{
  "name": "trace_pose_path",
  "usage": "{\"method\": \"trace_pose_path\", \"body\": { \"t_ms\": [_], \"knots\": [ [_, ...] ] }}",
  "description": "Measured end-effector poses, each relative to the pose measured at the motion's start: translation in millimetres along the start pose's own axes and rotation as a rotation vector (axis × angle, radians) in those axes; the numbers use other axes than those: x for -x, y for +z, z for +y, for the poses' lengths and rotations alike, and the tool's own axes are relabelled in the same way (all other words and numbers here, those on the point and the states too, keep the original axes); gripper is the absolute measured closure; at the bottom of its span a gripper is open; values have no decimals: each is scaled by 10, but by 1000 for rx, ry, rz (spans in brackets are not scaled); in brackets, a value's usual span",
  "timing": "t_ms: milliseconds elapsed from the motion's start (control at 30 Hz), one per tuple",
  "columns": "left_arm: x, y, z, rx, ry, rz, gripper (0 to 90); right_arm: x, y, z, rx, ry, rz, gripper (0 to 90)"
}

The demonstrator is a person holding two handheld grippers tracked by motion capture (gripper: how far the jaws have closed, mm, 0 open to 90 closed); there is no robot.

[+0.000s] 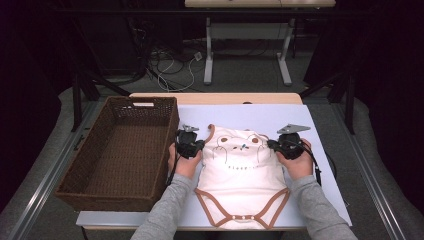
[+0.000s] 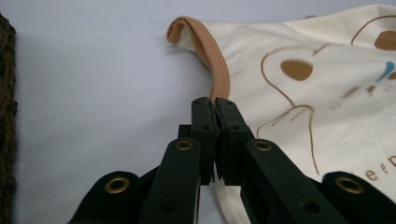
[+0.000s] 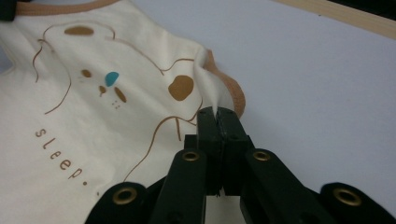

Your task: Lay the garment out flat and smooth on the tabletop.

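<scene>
On the pale surface (image 1: 320, 150), both jaws clamp the cream brown-trimmed baby bodysuit's (image 1: 242, 170) armhole edges; the brown wicker basket (image 1: 120, 155) lies beside the left gripper (image 1: 191, 145), the right gripper (image 1: 287, 145) farther.

Soft matt cloth bodysuit (image 1: 242, 170), rough woven wicker basket (image 1: 120, 150), matt plastic tongs.

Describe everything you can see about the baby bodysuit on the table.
The baby bodysuit is cream soft cloth with brown trim, a bear face print and the word "sleep." It lies flat, front up, on the pale table cover, snaps at the near end, beside the wicker basket. The left tool pinches one armhole edge, and the right tool pinches the other.
</scene>
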State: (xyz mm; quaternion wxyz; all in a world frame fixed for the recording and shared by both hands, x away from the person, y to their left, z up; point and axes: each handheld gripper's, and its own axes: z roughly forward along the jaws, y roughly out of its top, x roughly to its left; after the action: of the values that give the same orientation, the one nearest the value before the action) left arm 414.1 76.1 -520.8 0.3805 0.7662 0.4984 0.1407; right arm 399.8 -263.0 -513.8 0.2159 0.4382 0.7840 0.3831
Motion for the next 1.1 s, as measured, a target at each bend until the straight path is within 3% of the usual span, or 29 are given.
{"method": "trace_pose_path", "body": {
  "t_ms": [133,400,633,733,967,1100],
  "knots": [
    [52,-72,-2,4,10,-16,874,11,-159,-16,22,26,-1,891],
    [154,-275,-78,-10,37,-36,873,-165,-369,-114,13,-29,1,889],
    [177,-419,-212,-20,54,-25,873,-311,-483,-250,-14,-40,49,888],
    [172,-450,-288,-26,47,-40,873,-353,-531,-309,-23,-39,71,888],
    [248,-482,-466,-60,117,-4,873,-467,-604,-458,-59,-41,100,884],
    [272,-512,-540,-58,121,1,873,-520,-631,-526,-72,-46,104,881]
  ]
}}
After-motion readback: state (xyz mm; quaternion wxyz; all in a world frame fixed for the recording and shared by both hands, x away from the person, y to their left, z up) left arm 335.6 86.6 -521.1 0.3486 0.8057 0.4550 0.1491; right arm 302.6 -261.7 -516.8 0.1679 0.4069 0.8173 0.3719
